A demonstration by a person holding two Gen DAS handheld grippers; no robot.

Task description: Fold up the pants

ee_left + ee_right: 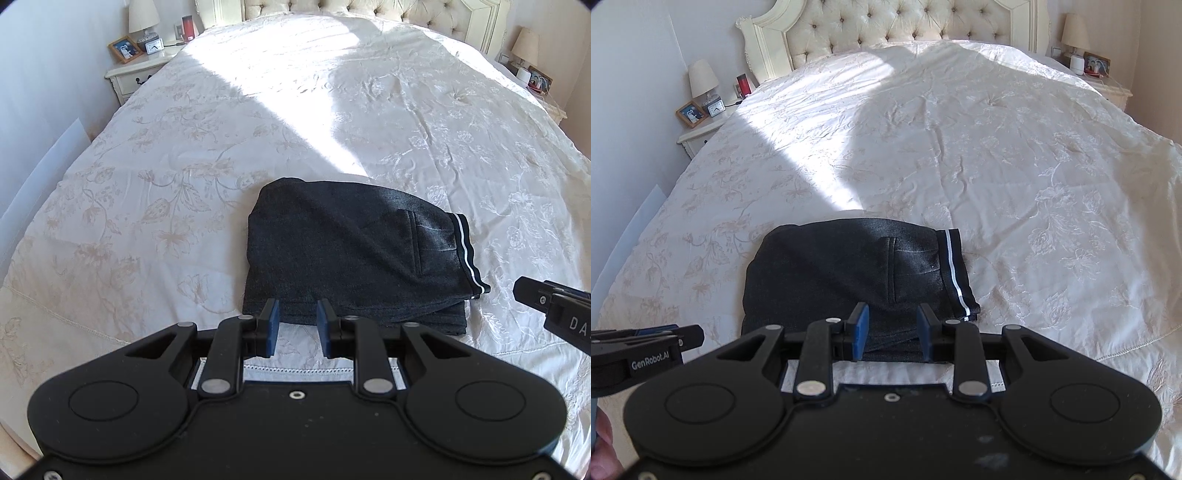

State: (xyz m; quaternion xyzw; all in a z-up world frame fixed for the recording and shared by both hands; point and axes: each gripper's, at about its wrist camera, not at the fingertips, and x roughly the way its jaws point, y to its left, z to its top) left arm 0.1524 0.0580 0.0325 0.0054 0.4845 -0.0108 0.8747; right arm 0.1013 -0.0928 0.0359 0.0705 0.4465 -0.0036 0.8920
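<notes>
Left gripper (298, 326): nearest the lens in the left wrist view, black body with blue pads; its jaws stand apart with nothing between them, released, hanging above the near edge of the pants.
Right gripper (892, 332): same build, also released; the gap between its pads is empty, and only the near edge of the pants shows through it from above.
Pants (354, 251): dark charcoal fabric, folded into a compact, roughly rectangular stack lying flat on the bedspread, close to the bed's near edge.
Pants, top layer: smooth with a few soft creases; a slit pocket (415, 240) runs along it towards the waistband.
Pants, waistband (469, 254): black, with a thin white stripe along it, forming the right-hand end of the stack.
Pants, lower layers: stick out a little at the near right corner, beneath the waistband end.
Pants, left side: a rounded fold with no loose edges showing.
Bedspread (332, 122): cream, floral embroidery, lightly wrinkled; a band of sunlight crosses it beyond the pants, whose far edge lies at the edge of that light.
Headboard (886, 26): tufted, cream, well beyond the pants.
Nightstand (136, 74): far left of the pants, bearing a lamp.
</notes>
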